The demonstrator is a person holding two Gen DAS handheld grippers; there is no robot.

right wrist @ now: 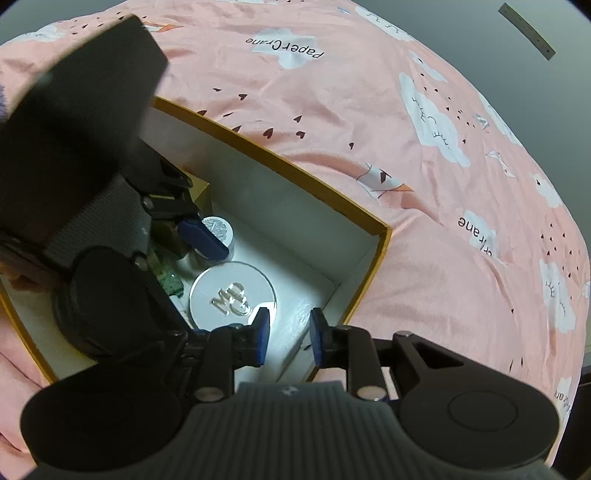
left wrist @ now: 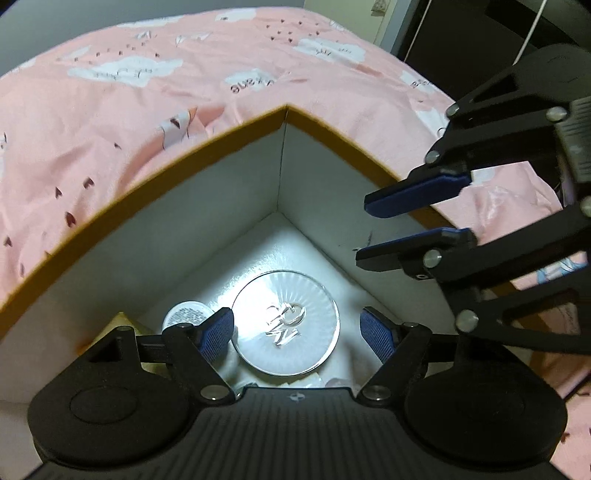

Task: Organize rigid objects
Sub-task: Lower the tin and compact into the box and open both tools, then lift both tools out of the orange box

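A white-lined box with a mustard rim (left wrist: 207,144) (right wrist: 280,162) lies on the bed. On its floor lies a round silver compact with raised letters (left wrist: 286,323) (right wrist: 231,291), beside a small white jar with a printed label (left wrist: 186,312) (right wrist: 218,229). My left gripper (left wrist: 295,332) is open inside the box, its fingers on either side of the compact and above it. My right gripper (right wrist: 286,336) is open and empty over the box's near corner; it also shows in the left wrist view (left wrist: 388,229) above the box's right wall.
A pink bedspread with white clouds (left wrist: 147,110) (right wrist: 406,147) surrounds the box. A yellowish carton (left wrist: 123,321) and a green-patterned item (right wrist: 168,277) sit at the box's left side. Dark furniture stands past the bed (left wrist: 461,33).
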